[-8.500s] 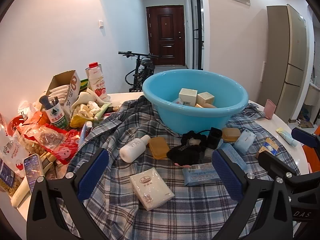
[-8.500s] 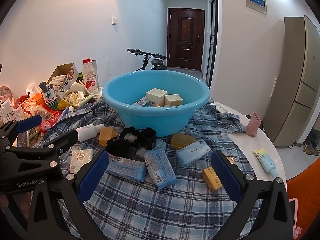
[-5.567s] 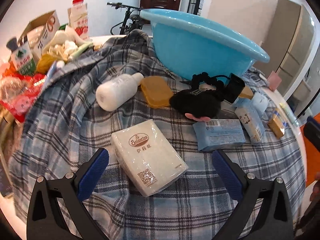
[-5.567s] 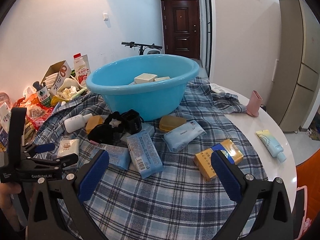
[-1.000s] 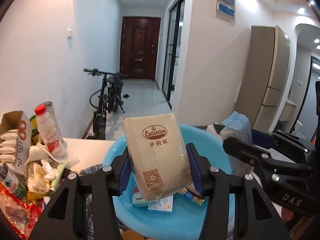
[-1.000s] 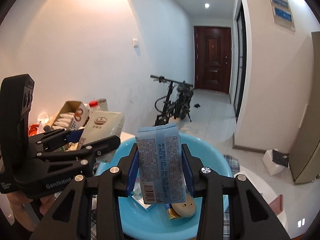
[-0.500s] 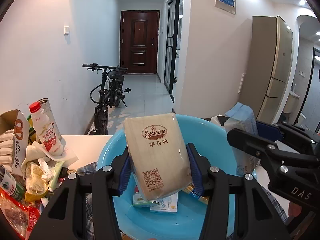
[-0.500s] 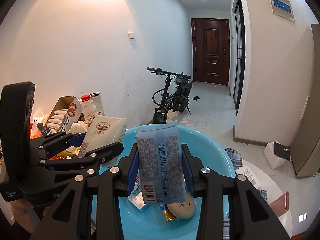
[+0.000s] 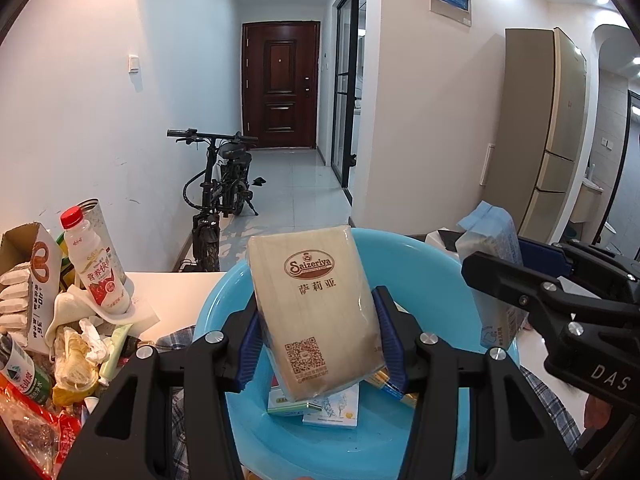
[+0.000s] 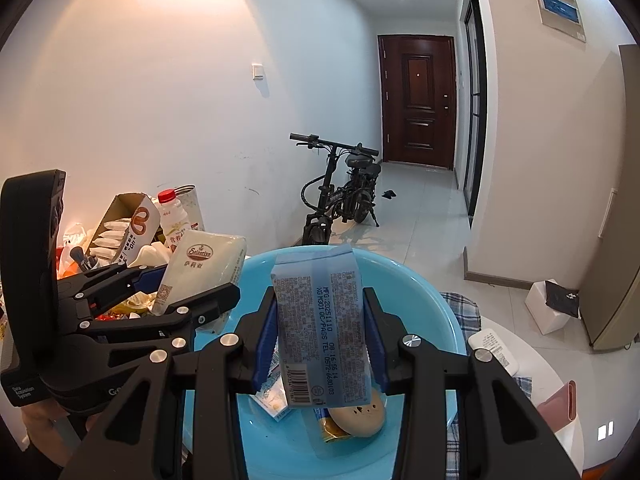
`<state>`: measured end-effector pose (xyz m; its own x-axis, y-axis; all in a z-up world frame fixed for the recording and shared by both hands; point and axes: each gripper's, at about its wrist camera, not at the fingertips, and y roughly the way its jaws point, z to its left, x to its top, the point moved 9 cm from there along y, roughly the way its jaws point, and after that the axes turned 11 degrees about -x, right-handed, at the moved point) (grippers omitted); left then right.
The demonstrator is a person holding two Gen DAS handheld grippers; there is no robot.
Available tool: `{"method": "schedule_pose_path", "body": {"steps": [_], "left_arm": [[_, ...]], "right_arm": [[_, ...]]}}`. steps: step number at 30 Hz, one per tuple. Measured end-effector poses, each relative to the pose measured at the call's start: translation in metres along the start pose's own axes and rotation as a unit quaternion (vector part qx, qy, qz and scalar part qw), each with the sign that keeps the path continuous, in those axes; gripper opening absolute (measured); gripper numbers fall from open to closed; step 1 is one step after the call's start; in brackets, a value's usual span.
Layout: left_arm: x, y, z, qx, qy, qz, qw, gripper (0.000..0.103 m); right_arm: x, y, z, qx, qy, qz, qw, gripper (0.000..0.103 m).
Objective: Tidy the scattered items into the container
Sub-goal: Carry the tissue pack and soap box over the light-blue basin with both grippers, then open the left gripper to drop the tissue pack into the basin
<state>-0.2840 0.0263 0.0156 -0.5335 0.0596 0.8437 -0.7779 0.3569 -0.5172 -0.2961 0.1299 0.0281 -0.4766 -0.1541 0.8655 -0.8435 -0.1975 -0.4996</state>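
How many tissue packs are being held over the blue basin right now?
2: the beige Saizeriya tissue pack in the left gripper, and the blue tissue pack in the right gripper. Others inside the blue basin may be hidden.

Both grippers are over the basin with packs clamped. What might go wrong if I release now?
Likely fine, with two risks. The left gripper holds the Saizeriya napkin pack nearer the blue basin's left rim, so it might tip out onto the snack clutter. The right gripper holds its blue tissue pack over the round beige item, where it may land and slide. The grippers are close enough to bump.
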Motion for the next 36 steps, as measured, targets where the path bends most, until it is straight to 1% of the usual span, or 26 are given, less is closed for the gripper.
{"method": "schedule_pose_path", "body": {"steps": [6,7,8,9,10,11,13,14,16,22,36], "left_arm": [[0.000,0.000,0.002,0.006,-0.002,0.000,1.0000,0.050],[0.000,0.001,0.004,0.007,-0.003,0.001,1.0000,0.051],[0.000,0.002,0.005,0.009,-0.003,0.004,0.9999,0.055],[-0.002,0.004,0.007,0.016,-0.004,0.010,0.9998,0.063],[-0.002,0.005,0.008,0.027,-0.001,0.014,0.9996,0.085],[-0.002,0.005,0.009,0.034,0.006,0.011,0.9993,0.103],[0.000,0.003,0.009,0.064,0.026,0.001,0.9976,0.102],[0.000,0.004,0.010,0.080,0.036,0.003,0.9961,0.102],[0.000,0.004,0.011,0.095,0.044,0.004,0.9946,0.102],[0.001,0.000,0.020,0.079,0.017,0.000,0.9967,0.102],[0.002,-0.007,0.026,0.078,0.005,-0.006,0.9970,0.102]], "right_arm": [[0.000,-0.001,-0.003,-0.004,0.002,-0.002,1.000,0.042],[0.001,-0.002,-0.003,-0.005,0.002,-0.003,1.000,0.042],[0.000,-0.002,-0.003,-0.005,0.002,-0.003,1.000,0.042],[0.000,-0.002,-0.003,-0.005,0.002,-0.003,1.000,0.042],[0.000,-0.002,-0.003,-0.005,0.002,-0.004,1.000,0.042],[0.000,-0.001,-0.003,-0.005,0.002,-0.003,1.000,0.042],[0.000,-0.001,-0.003,-0.005,0.002,-0.003,1.000,0.042],[-0.001,-0.001,-0.003,-0.005,0.001,-0.003,1.000,0.042],[0.000,-0.002,-0.003,-0.006,0.001,-0.002,1.000,0.042],[0.001,-0.002,0.001,-0.006,0.000,-0.003,1.000,0.042],[0.003,-0.003,0.011,-0.001,-0.009,-0.001,1.000,0.042]]}}
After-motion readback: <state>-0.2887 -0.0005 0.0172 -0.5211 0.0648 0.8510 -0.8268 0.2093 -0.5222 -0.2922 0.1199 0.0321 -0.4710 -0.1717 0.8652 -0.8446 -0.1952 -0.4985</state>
